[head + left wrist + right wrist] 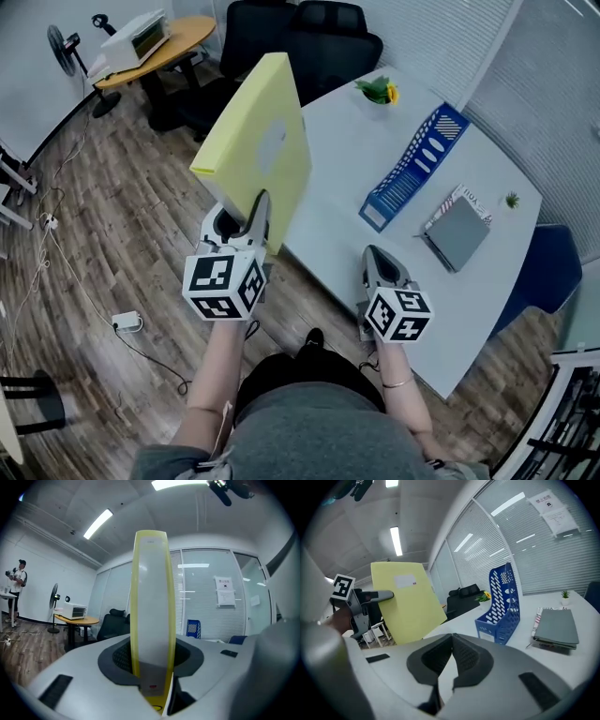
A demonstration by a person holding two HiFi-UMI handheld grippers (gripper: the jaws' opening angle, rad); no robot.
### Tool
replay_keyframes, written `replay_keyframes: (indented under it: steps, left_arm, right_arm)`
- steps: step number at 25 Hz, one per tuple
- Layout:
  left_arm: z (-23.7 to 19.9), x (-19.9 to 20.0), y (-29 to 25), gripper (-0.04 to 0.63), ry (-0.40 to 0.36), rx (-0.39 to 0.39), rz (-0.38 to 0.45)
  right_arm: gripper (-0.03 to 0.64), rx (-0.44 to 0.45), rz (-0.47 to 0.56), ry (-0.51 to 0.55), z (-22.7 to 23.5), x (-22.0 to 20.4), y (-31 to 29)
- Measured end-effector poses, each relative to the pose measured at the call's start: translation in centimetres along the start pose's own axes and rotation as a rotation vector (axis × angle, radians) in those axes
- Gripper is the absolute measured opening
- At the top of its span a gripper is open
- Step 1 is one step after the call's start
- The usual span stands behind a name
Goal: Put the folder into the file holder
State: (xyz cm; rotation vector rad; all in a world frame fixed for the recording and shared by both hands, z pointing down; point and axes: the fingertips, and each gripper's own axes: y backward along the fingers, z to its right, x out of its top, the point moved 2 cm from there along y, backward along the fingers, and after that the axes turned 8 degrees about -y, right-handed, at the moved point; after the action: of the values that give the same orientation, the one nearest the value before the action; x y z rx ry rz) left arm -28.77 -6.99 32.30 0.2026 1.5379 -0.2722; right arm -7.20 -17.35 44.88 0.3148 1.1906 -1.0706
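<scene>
Currently my left gripper clamps yellow folder upright by lower edge; blue file holder lies forward-right, well apart, nearer my right gripper, jaws together, empty.

The folder is pale yellow, the file holder blue, the table white, the book seemingly grey.

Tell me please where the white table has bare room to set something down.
Bare: the table between the yellow folder and the blue file holder, and the stretch on the person's side of the grey notebook. Crowded: around file holder and notebook, which lie close together.
</scene>
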Motion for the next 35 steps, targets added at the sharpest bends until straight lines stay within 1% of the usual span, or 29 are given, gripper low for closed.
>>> replay_keyframes:
  steps: [5, 10, 13, 21, 28, 35]
  left_arm:
    - [4.0, 3.0, -3.8, 0.160, -0.018, -0.094, 0.053]
    - [7.2, 6.3, -6.5, 0.160, -0.029, -0.178, 0.120]
    - [8.5, 8.2, -8.0, 0.160, -0.033, -0.228, 0.159]
    - [11.4, 12.8, -11.5, 0.160, -0.008, -0.356, 0.238]
    - [13.4, 14.9, -13.7, 0.160, -0.011, -0.451, 0.274]
    - [15.2, 16.4, -15.5, 0.160, 0.021, -0.517, 0.312]
  right_arm:
    - [0.006, -0.067, 0.040, -0.033, 3.7, 1.1, 1.6]
    - [0.006, -0.128, 0.078, -0.070, 6.1, 1.9, 3.2]
    - [0.006, -0.164, 0.099, -0.089, 7.0, 2.3, 3.7]
    - [0.006, -0.261, 0.148, -0.145, 9.2, 2.9, 4.5]
    - [0.006, -0.330, 0.178, -0.188, 9.8, 3.0, 4.7]
    - [0.006, -0.391, 0.203, -0.214, 10.4, 2.9, 5.3]
